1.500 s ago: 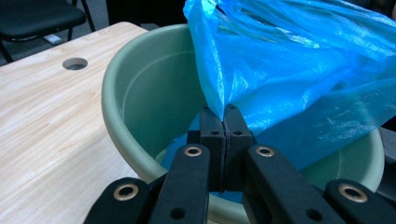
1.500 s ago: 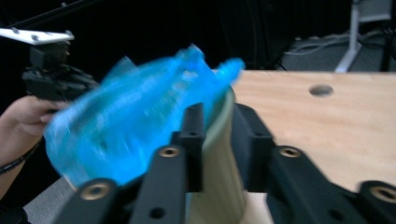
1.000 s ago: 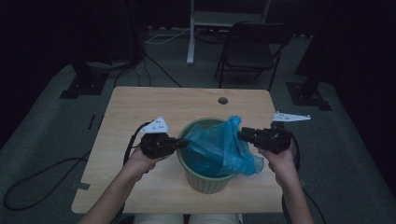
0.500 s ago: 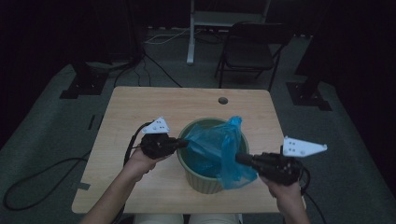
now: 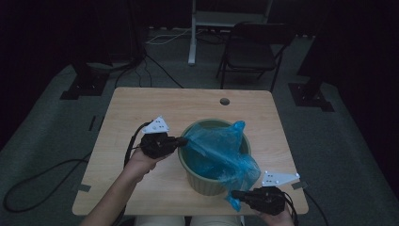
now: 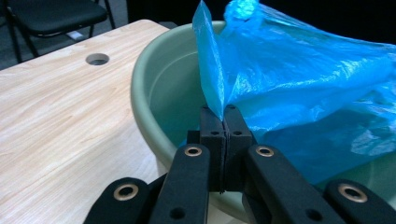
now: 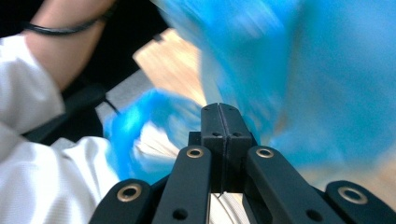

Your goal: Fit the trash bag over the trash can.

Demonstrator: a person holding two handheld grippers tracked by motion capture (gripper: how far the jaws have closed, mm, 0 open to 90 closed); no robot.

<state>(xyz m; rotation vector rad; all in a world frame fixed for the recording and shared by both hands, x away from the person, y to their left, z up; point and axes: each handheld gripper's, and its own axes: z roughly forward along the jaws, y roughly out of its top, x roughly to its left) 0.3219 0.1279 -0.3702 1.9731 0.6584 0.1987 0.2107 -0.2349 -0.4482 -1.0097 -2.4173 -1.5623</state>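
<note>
— Since a second ago the right hand-held gripper (image 5: 240, 194) has swung from the green bin's (image 5: 207, 181) far-right rim down to its near side, dragging the blue bag (image 5: 221, 153) over the edge.

— And the left hand-held gripper (image 6: 224, 114)?

— Clenched on the bag's edge at the bin's left rim. The right looks clamped on plastic too — blurred, though. Lining the bin, I'd judge; next, pull the edge down outside the rim.

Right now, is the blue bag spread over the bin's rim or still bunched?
Partly spread: the blue bag drapes over the green bin's near-right rim; the far-left rim is bare.
</note>
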